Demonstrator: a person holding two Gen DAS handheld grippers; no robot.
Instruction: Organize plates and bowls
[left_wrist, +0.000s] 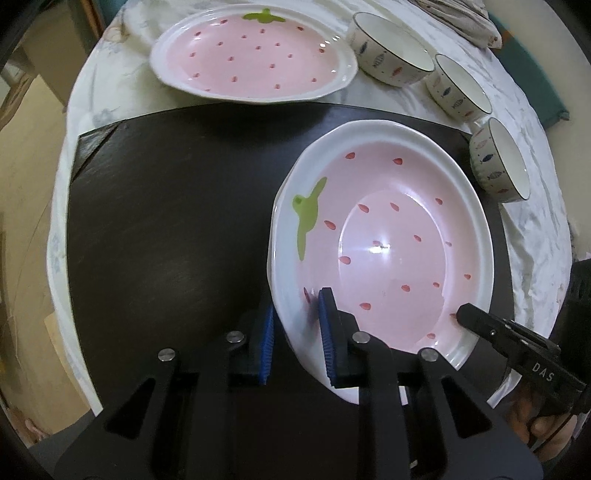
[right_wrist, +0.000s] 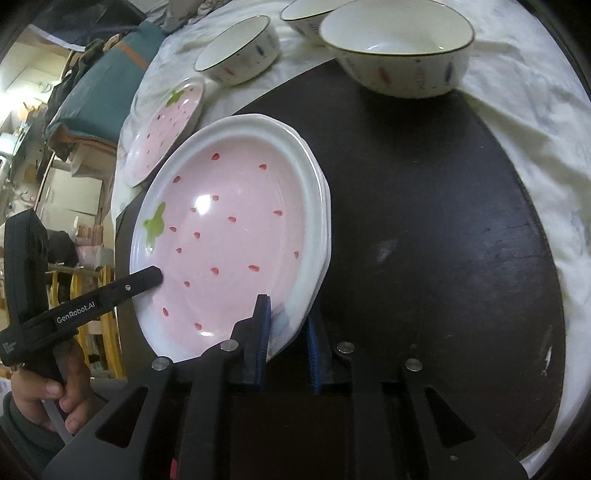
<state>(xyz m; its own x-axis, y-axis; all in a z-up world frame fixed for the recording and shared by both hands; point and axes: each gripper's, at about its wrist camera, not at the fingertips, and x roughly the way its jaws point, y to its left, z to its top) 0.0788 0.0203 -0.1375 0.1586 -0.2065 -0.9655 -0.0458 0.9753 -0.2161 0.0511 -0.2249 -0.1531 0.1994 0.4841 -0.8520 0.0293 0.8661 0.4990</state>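
Strawberry plate (left_wrist: 391, 236) gets pinched at opposite rims by left hand-held gripper (left_wrist: 297, 332) and right hand-held gripper (right_wrist: 286, 328), probably for steady two-sided carrying.

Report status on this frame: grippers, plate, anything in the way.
Left gripper and right gripper both shut on the near strawberry plate, opposite rims. Second strawberry plate sits on the cloth. Three bowls nearby, none touching it.

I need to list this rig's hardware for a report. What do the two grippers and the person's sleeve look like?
Both grippers, left gripper and right gripper, are matte black with ribbed blue pads, silver pivot bolts and triangular cutouts. White lettering marks their sides, "GenRobot.AI" on the left. The sleeve looks dark grey-green.
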